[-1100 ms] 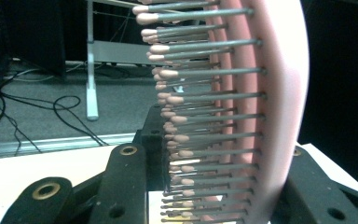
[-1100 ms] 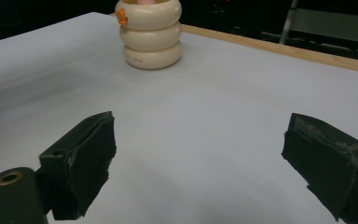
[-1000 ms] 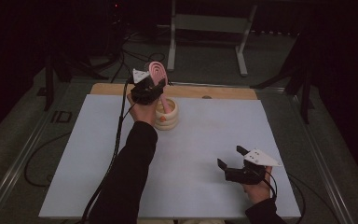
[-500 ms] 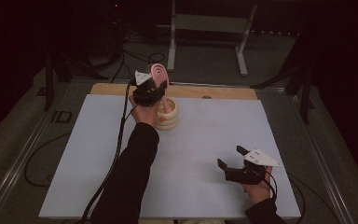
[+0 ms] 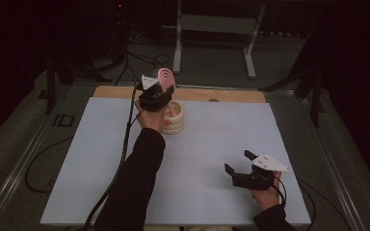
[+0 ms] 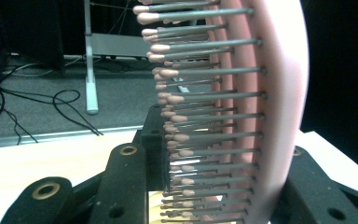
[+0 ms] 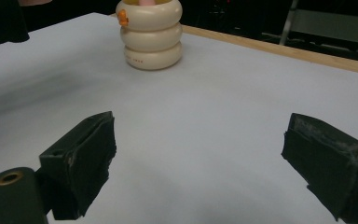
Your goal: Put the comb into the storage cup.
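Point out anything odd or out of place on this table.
Nothing spilled or broken. The left tool grips a pink hairbrush upright over the cream ringed holder; the right tool stands open, holding nothing.

left tongs (image 5: 163, 92) with the pink hairbrush (image 5: 165, 77) clamped in them sit slightly nearer the bench's far edge than a second ago, brush handle lower over the cream ringed holder (image 5: 175, 118)

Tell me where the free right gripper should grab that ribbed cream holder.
Grip the cream holder across its middle ring, coming in level from the near side. It stands upright and round, with grooves between three stacked bulges. The right gripper is open; the left gripper holds the pink hairbrush above its mouth.
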`<state>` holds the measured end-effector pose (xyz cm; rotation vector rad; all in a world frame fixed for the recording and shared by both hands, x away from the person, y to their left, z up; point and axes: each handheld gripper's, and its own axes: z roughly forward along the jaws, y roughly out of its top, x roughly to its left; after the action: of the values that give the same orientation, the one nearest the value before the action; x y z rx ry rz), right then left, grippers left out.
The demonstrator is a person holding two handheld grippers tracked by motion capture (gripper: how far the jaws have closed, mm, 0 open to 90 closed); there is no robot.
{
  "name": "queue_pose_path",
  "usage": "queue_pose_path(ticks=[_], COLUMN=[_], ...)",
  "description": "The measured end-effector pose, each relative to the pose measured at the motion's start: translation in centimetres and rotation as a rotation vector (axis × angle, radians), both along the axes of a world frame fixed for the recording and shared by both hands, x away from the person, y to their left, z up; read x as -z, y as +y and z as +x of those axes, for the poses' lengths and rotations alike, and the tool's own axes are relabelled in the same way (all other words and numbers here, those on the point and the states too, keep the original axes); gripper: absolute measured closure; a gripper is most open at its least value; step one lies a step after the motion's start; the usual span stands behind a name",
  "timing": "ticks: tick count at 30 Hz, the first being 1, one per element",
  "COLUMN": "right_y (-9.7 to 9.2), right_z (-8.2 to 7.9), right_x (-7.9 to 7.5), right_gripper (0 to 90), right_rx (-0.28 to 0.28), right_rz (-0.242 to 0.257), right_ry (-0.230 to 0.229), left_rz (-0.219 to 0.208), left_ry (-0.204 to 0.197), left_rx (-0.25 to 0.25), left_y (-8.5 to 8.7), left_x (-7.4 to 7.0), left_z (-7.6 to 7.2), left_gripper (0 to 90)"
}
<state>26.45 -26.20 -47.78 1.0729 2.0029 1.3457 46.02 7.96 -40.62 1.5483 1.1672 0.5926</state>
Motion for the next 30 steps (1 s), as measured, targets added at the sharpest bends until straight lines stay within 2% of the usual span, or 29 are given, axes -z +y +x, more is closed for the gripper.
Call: queue_pose_path(ticks=[30], right_y=[0.1], right_z=[0.1], right_x=[0.1], right_gripper=[9.1], right_rx=[-0.001], right_rz=[-0.002], right_ry=[0.007], left_rz=[0.013], left_ry=[0.019], left_rx=[0.0], left_y=[-0.5], left_x=[1.1], left_z=[0.0], left_gripper=[63.3])
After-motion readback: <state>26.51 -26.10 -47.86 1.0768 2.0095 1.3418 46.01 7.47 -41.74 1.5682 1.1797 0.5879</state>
